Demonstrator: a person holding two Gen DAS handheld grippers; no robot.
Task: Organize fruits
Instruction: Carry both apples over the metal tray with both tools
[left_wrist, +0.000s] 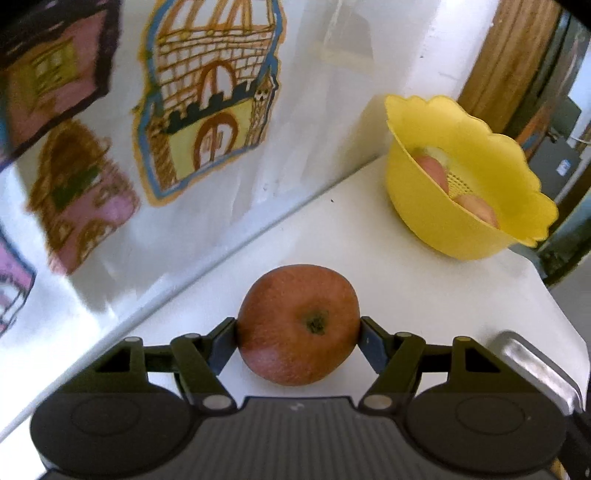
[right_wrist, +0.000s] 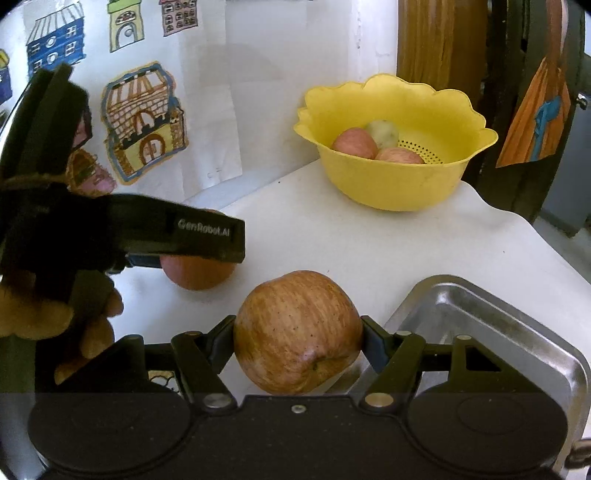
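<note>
With an apple pinched in each gripper, this looks like the pick-up step, both fruits low over the white table (right_wrist: 369, 240).

The left gripper (left_wrist: 298, 328) is clamped on a reddish apple (left_wrist: 298, 325) near the wall, and the right gripper (right_wrist: 297, 332) squeezes a streaky apple (right_wrist: 297, 332) just left of the metal tray (right_wrist: 491, 317). Far right sits the yellow bowl (right_wrist: 391, 184), already holding three fruits. Next move probably means carrying each apple over that wavy rim before letting go, one arm at a time so they don't bump.
</note>
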